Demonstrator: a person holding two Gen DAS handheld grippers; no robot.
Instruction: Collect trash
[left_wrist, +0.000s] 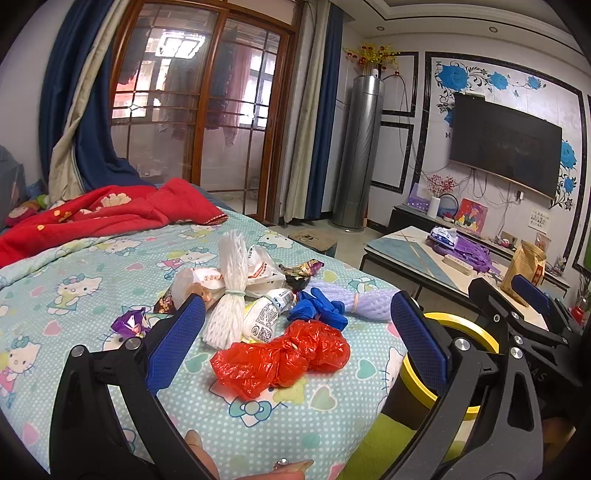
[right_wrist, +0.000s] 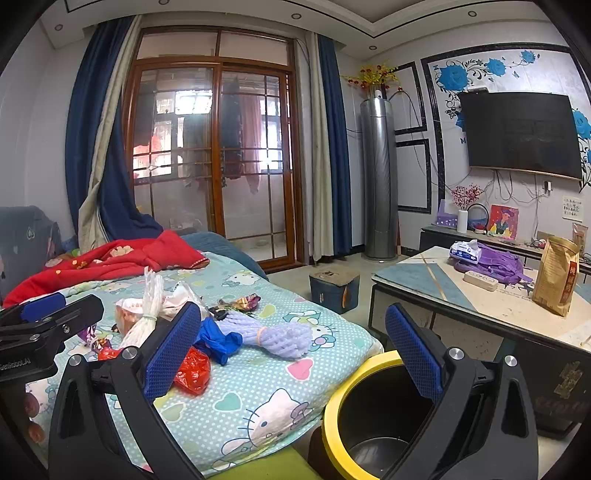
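Observation:
A pile of trash lies on the Hello Kitty bedsheet (left_wrist: 92, 266): a red plastic bag (left_wrist: 280, 354), a blue glove (left_wrist: 319, 308), a white foam net bundle (left_wrist: 231, 291), a lilac foam net (left_wrist: 354, 299), white wrappers (left_wrist: 264, 319) and a purple candy wrapper (left_wrist: 127, 323). My left gripper (left_wrist: 299, 343) is open and empty, hovering over the red bag. My right gripper (right_wrist: 291, 354) is open and empty, between the bed edge and a yellow-rimmed black bin (right_wrist: 373, 417). The bin also shows in the left wrist view (left_wrist: 461, 332). The red bag (right_wrist: 194, 373), the glove (right_wrist: 218, 339) and the lilac net (right_wrist: 280, 338) show in the right wrist view.
A red quilt (left_wrist: 99, 214) lies at the far end of the bed. A low table (right_wrist: 480, 295) with a brown paper bag (right_wrist: 556, 280), purple cloth and a power strip stands right of the bin. A small stool (right_wrist: 334, 284) sits on the floor beyond.

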